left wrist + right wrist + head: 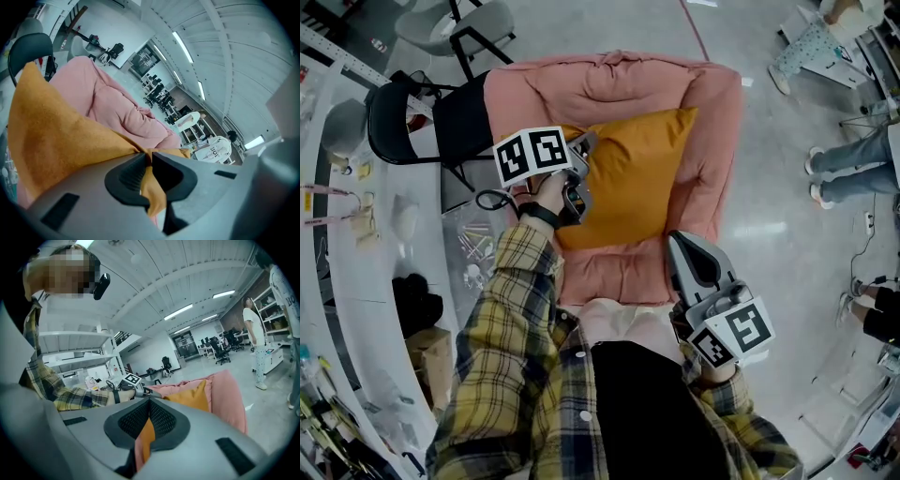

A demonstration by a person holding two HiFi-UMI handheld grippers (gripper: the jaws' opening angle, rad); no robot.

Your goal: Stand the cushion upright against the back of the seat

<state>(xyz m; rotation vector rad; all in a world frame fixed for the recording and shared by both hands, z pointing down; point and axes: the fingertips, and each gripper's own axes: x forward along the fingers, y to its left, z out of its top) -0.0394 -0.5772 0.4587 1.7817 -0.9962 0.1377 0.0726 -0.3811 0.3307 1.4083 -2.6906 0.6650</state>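
An orange cushion (637,178) lies on the pink padded seat (609,84), one corner reaching toward the seat's back. My left gripper (584,150) is at the cushion's left edge. In the left gripper view its jaws (149,157) pinch a fold of the orange cushion (61,140), with the pink seat (117,112) behind. My right gripper (673,242) is at the cushion's near right corner. Its jaws (149,401) are closed with orange fabric caught between them. The cushion (190,397) and the pink seat (229,394) stretch beyond.
A black chair (403,117) stands just left of the seat, a grey chair (459,23) behind it. A cluttered white bench (356,272) runs along the left. People's legs (853,159) are at the right, and a person (255,343) stands across the floor.
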